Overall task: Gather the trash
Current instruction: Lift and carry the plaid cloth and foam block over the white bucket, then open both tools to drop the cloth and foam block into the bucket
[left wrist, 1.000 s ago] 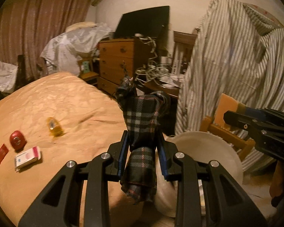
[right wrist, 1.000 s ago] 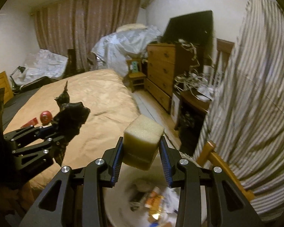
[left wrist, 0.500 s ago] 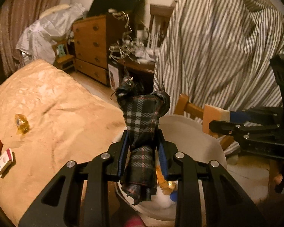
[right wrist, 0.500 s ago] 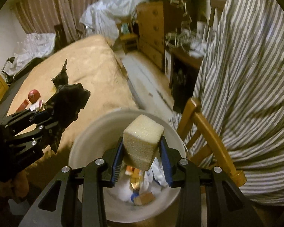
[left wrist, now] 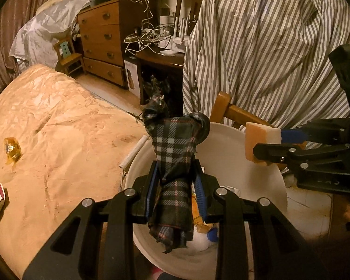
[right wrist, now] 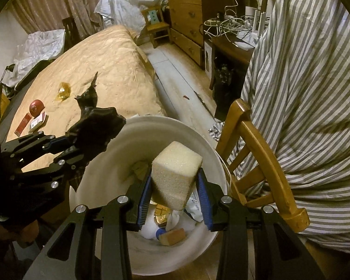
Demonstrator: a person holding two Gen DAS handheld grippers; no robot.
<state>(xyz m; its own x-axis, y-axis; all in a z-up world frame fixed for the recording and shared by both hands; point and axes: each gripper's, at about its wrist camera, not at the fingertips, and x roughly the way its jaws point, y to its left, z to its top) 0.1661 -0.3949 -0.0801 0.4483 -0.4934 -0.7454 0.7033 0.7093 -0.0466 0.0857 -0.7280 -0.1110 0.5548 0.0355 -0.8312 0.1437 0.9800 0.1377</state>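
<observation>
My left gripper [left wrist: 176, 182] is shut on a dark plaid cloth scrap [left wrist: 173, 163] that sticks up and hangs down over the white bin [left wrist: 263, 170]. In the right wrist view that same cloth [right wrist: 95, 126] shows dark at the bin's left rim. Directly above the bin's opening, my right gripper [right wrist: 173, 191] is shut on a pale foam block [right wrist: 175, 177]; the block [left wrist: 261, 141] shows side-on in the left wrist view. The white bin [right wrist: 100, 186] holds wrappers and crumpled paper. On the tan bedspread lie a yellow wrapper [left wrist: 11, 149], a red round item [right wrist: 36, 106] and a small red-and-white box [right wrist: 38, 121].
A wooden chair [right wrist: 256, 147] draped with striped fabric [right wrist: 315, 93] stands right against the bin. The bed [left wrist: 58, 140] lies to the left. A dresser [left wrist: 102, 42] and a dark desk [left wrist: 161, 56] tangled with cables stand behind, across a strip of floor.
Both grippers have tilted down and come in over the white bin, each keeping its load. The bin's inside has come into view under both grippers.
</observation>
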